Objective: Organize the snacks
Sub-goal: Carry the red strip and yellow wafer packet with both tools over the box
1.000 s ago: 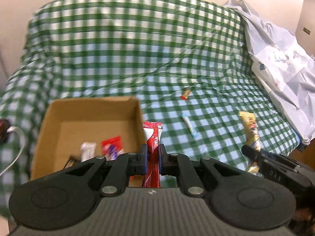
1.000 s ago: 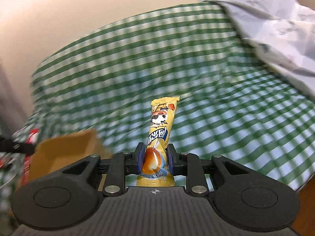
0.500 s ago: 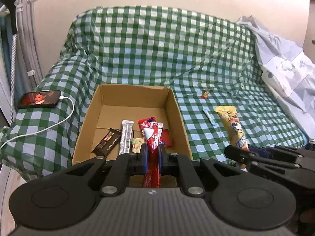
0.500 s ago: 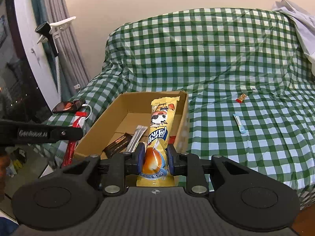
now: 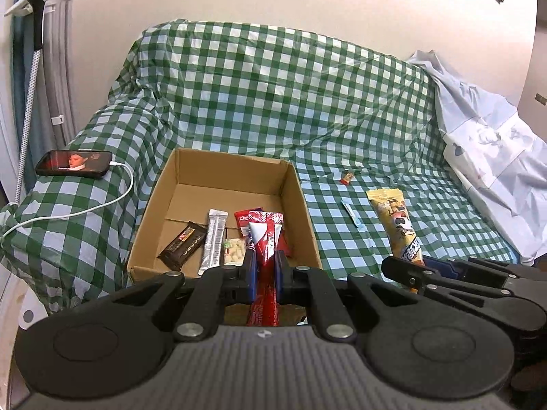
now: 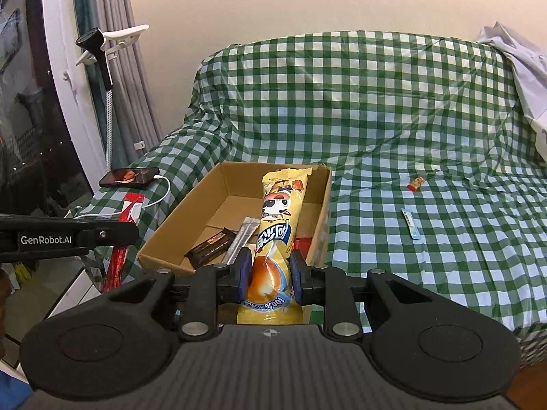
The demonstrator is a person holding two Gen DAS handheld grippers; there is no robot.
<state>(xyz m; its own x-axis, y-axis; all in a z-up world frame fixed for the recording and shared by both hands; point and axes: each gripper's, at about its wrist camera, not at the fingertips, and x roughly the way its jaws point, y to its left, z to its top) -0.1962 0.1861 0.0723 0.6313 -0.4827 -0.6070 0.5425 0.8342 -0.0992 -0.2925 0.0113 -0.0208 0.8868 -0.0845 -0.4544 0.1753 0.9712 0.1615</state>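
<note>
Holding a red snack packet (image 5: pixel 265 239), the left gripper (image 5: pixel 263 266) has its jaws clenched on the packet's lower half, and the packet stands nearly upright between them. Just ahead of these jaws sits an open cardboard box (image 5: pixel 301 198) on a sofa covered with a green checked cloth (image 5: pixel 273 85). Inside the box, beyond the jaws and a little to their left, lie a dark chocolate bar (image 5: pixel 183 246), a silver stick packet (image 5: pixel 213 239) and a small pale packet (image 5: pixel 235 256); another red packet (image 5: pixel 244 218) lies behind the held one.

The right gripper (image 6: pixel 270 273) is grasping a long yellow snack bag (image 6: pixel 277 225), its jaws pressed on the wide lower part of the bag. The bag rises upright in front of the box. To the right of both jaws, on the cloth, lie a small red candy (image 6: pixel 416 183) and a thin blue-white sachet (image 6: pixel 410 222), well apart from the box. Far to the left of the jaws a phone (image 5: pixel 73 163) with a white cable (image 5: pixel 85 210) rests on the sofa arm.
</note>
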